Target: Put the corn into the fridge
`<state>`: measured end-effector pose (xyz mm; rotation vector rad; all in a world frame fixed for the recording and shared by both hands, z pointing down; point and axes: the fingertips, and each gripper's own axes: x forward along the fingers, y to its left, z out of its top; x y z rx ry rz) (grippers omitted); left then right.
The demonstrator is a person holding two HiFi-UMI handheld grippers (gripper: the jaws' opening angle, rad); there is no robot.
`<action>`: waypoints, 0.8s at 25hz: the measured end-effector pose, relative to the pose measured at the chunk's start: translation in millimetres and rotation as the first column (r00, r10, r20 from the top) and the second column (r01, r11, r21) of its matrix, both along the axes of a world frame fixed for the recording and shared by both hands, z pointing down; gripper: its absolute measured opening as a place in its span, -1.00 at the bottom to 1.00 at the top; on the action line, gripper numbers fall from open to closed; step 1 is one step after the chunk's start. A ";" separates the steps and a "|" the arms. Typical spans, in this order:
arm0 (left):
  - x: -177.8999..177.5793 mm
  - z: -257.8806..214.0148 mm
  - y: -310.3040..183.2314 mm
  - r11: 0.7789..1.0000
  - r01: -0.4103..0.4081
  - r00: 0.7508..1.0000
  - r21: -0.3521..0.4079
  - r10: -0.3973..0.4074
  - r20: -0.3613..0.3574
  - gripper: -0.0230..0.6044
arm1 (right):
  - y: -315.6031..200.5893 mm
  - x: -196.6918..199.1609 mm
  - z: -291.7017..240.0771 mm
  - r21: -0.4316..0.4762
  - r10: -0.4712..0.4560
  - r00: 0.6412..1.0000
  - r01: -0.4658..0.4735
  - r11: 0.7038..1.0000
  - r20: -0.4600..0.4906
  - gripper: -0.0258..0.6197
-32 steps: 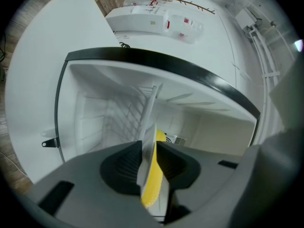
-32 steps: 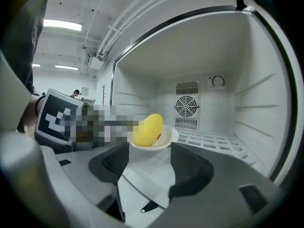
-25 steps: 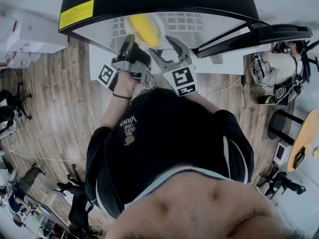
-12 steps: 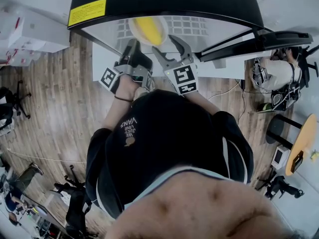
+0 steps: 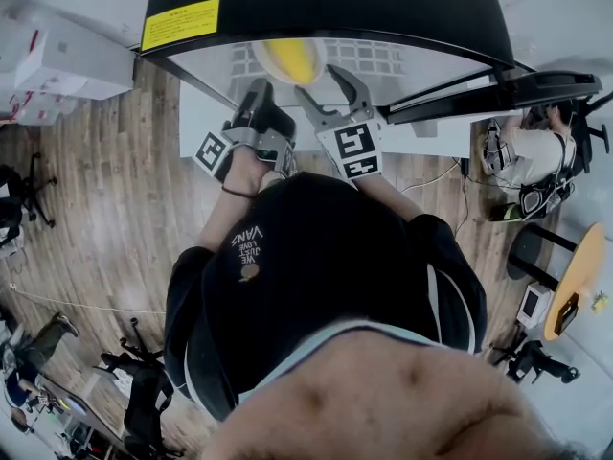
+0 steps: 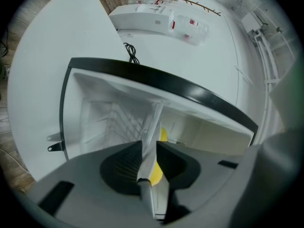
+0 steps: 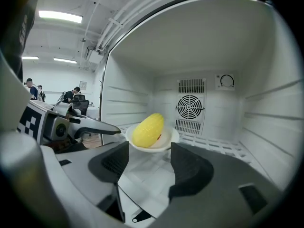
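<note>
1. Inside the open fridge [image 5: 316,8], on its white shelf [image 7: 213,148]: one yellow corn [image 7: 148,129] cob lying on a white plate [image 7: 167,141], in front of the round fan grille [image 7: 190,107] on the back wall.
2. Your left gripper [image 6: 149,144]: fingers narrow, pinched on the plate's rim. In the left gripper view the plate [image 6: 151,137] shows edge-on between them, with the corn [image 6: 156,174] touching its far face.
3. Your right gripper [image 7: 149,158]: fingers wide apart, with only bare shelf between them. It is held at the fridge's mouth, just short of the plate.
4. Both grippers, head view: left gripper [image 5: 261,94] and right gripper [image 5: 316,81] side by side at the opening, the corn [image 5: 287,60] just beyond their tips.
5. Fridge exterior: black top, a yellow label [image 5: 181,24] near its left corner, and the door [image 5: 536,82] swung open to your right.
6. Fridge interior: white ribbed side walls, and a small dial [image 7: 227,81] at the upper right of the back wall.
7. Surroundings: wood floor [image 5: 96,209] beneath you.
</note>
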<state>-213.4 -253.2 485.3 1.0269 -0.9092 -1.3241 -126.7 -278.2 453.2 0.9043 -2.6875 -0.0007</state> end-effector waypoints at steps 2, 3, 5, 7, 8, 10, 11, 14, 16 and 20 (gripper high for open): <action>-0.1 0.6 -0.2 1.000 -0.004 1.000 -0.001 0.004 -0.001 -0.70 | -1.7 -2.0 -0.5 0.000 0.000 1.000 0.000 1.000 -0.001 -0.05; 0.2 0.8 -0.4 1.000 -0.006 1.000 -0.001 0.006 -0.001 -0.70 | -2.7 -2.6 -0.4 0.000 0.001 1.000 -0.001 1.000 -0.001 -0.05; 1.2 1.0 -1.1 1.000 -0.010 1.000 -0.001 0.010 -0.005 -0.70 | -5.1 -3.3 -0.2 0.000 0.002 1.000 -0.002 1.000 -0.003 -0.05; 1.7 2.3 -2.1 1.000 -0.011 1.000 -0.001 0.011 -0.007 -0.70 | -8.0 -4.2 0.1 0.002 0.001 1.000 -0.001 1.000 -0.004 -0.05; 1.6 3.6 -2.4 1.000 -0.011 1.000 -0.002 0.011 -0.007 -0.70 | -9.2 -4.8 0.3 0.004 0.000 1.000 0.000 1.000 -0.005 -0.05; 0.6 5.3 -1.8 1.000 -0.010 1.000 -0.006 0.010 -0.008 -0.70 | -11.0 -6.1 0.5 0.006 0.001 1.000 -0.001 1.000 -0.009 -0.05; -0.2 5.4 -1.3 1.000 -0.009 1.000 -0.007 0.009 -0.009 -0.70 | -11.7 -7.0 0.4 0.007 0.001 1.000 -0.001 1.000 -0.010 -0.05; -3.0 5.5 -0.6 1.000 -0.009 1.000 -0.007 0.009 -0.012 -0.70 | -14.3 -10.1 0.1 0.009 0.001 1.000 -0.001 1.000 -0.012 -0.05; -4.7 5.5 -0.3 1.000 -0.009 1.000 -0.005 0.009 -0.012 -0.70 | -16.2 -11.8 0.3 0.009 0.002 1.000 -0.002 1.000 -0.012 -0.05; -8.2 4.8 0.2 1.000 -0.009 1.000 -0.006 0.009 -0.007 -0.70 | -21.5 -15.3 -0.1 0.010 0.005 1.000 -0.005 1.000 -0.014 -0.05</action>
